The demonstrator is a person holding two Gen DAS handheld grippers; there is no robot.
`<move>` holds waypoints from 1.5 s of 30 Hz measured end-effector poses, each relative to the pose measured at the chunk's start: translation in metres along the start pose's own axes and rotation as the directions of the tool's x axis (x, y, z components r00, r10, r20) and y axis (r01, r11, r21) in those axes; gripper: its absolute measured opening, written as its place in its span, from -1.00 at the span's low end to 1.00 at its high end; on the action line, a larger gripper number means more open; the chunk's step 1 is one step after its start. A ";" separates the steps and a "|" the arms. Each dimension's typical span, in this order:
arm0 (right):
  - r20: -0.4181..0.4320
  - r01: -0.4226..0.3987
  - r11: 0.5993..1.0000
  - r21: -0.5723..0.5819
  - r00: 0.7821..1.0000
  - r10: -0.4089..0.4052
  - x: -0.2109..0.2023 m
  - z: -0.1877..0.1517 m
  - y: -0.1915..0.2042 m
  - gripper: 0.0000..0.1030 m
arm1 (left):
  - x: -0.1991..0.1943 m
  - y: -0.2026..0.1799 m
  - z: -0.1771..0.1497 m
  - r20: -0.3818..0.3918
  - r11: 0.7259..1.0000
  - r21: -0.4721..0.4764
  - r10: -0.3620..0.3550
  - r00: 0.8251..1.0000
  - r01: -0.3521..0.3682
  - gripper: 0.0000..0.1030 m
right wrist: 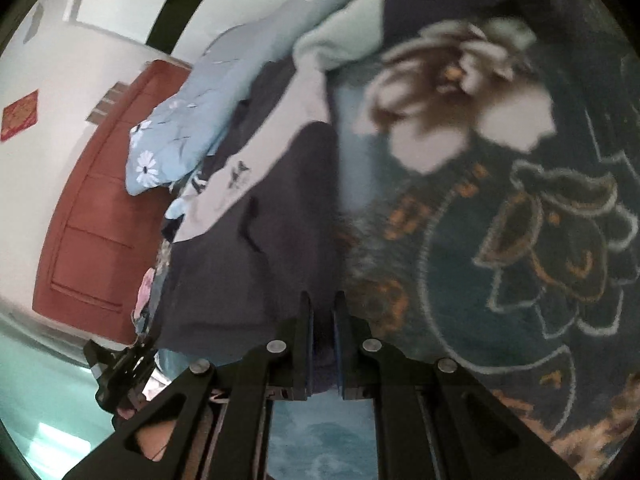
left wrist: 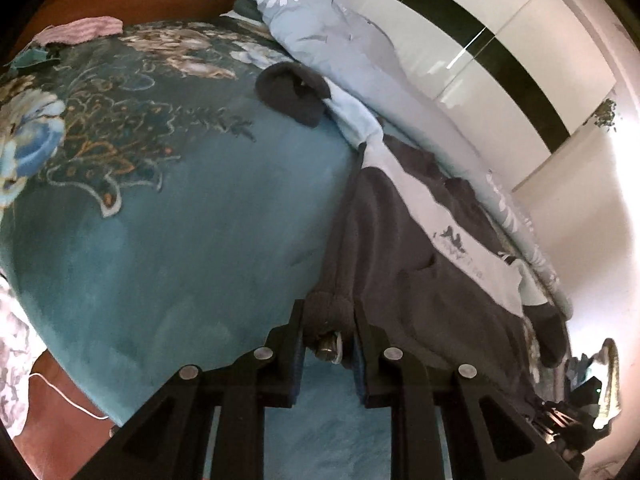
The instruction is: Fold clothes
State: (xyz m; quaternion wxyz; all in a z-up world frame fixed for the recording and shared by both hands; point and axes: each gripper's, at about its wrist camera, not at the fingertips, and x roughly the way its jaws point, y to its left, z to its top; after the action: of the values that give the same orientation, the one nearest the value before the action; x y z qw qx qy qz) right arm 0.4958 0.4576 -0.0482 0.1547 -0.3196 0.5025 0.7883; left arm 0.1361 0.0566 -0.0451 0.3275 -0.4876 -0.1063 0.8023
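Both grippers are clenched on the dark garment (left wrist: 404,256): my left gripper (left wrist: 329,320) pinches a thick bunched edge, my right gripper (right wrist: 322,320) a thinner edge. It lies on the teal floral blanket (left wrist: 192,216) beside the pale quilt (left wrist: 340,52). I judge it soft, limp, fairly heavy; edges and corners grip best.

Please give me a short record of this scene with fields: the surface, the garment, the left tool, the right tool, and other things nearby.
surface: teal plush blanket with flower print
garment: dark grey and pale grey sweatshirt, lying stretched along the blanket edge
left tool: left tool closed on a bunched dark edge of the sweatshirt
right tool: right tool closed on dark sweatshirt fabric
nearby: light blue daisy-print quilt; small dark grey cloth item; red-brown wooden door
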 end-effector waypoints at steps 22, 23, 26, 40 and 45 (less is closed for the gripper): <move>0.427 0.156 0.952 0.262 0.866 -0.259 -0.095 0.071 -0.073 -0.01 | -0.024 -0.014 0.044 0.174 0.998 -0.028 -0.059 0.983 0.064 0.01; 0.441 0.152 0.948 0.281 0.857 -0.268 -0.098 0.073 -0.079 -0.01 | -0.021 -0.020 0.045 0.171 0.996 -0.015 -0.079 0.982 0.083 0.02; 0.415 0.232 0.931 0.281 0.845 -0.336 -0.093 0.088 -0.089 0.00 | 0.002 -0.043 0.046 0.131 0.991 0.028 -0.135 0.982 0.133 0.04; 0.529 0.328 0.939 0.100 0.782 -0.329 -0.124 0.166 -0.052 -0.75 | 0.038 -0.079 0.039 0.032 0.981 0.096 -0.174 0.984 0.170 0.04; 0.538 0.430 0.902 0.051 0.749 -0.387 -0.132 0.152 -0.050 -0.75 | 0.043 -0.073 0.037 0.030 0.983 0.068 -0.170 0.985 0.168 0.04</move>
State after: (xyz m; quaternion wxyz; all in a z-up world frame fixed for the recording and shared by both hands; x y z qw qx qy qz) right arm 0.5696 0.6250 0.0480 0.4448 -0.1945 0.3267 0.8109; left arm 0.1220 0.1455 -0.0213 0.4083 -0.4515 -0.1269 0.7832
